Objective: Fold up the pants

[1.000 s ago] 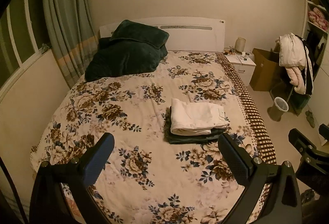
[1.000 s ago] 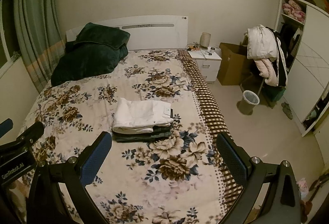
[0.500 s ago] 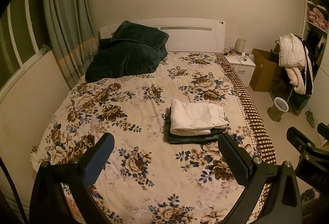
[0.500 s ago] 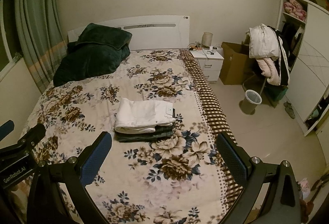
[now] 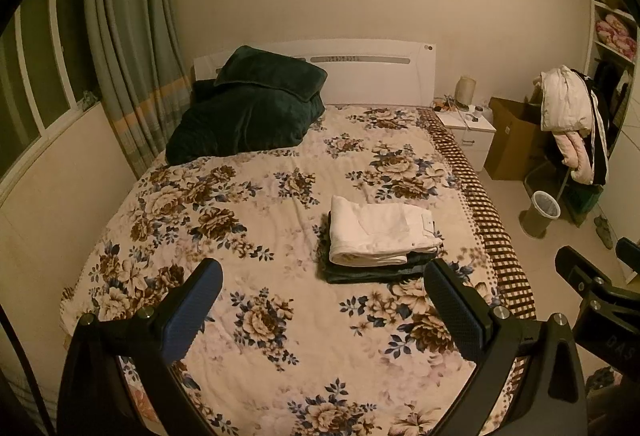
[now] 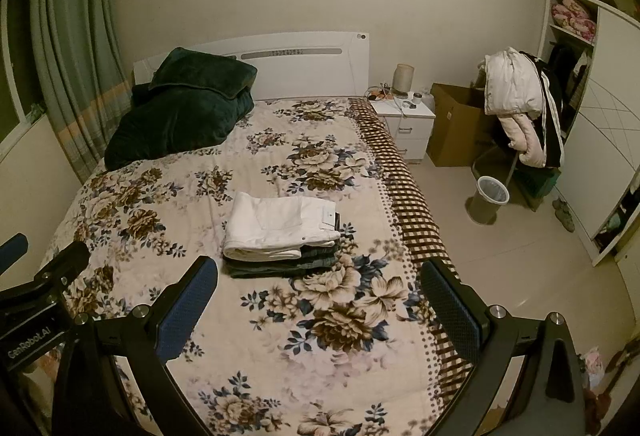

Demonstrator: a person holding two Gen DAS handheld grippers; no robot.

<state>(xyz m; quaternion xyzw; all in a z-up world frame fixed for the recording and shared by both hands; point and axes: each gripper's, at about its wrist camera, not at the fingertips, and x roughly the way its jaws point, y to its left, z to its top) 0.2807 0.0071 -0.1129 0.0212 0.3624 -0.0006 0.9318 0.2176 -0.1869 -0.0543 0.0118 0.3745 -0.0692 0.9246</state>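
Folded white pants (image 5: 380, 230) lie on top of folded dark pants (image 5: 368, 272) in a stack on the floral bed (image 5: 248, 228). The same stack shows in the right wrist view, white pants (image 6: 276, 226) over dark pants (image 6: 288, 266). My left gripper (image 5: 322, 298) is open and empty, held above the bed's near part, short of the stack. My right gripper (image 6: 318, 296) is open and empty, also short of the stack. Each gripper shows at the edge of the other's view.
A dark green blanket and pillow (image 5: 248, 115) lie at the bed's head on the left. A white nightstand (image 6: 408, 123), a cardboard box (image 6: 456, 123), a chair with coats (image 6: 520, 107) and a bin (image 6: 488, 199) stand right of the bed. Curtains (image 5: 128, 67) hang left.
Both grippers have drifted slightly back and up from the bed; the stack and the open fingers look the same.
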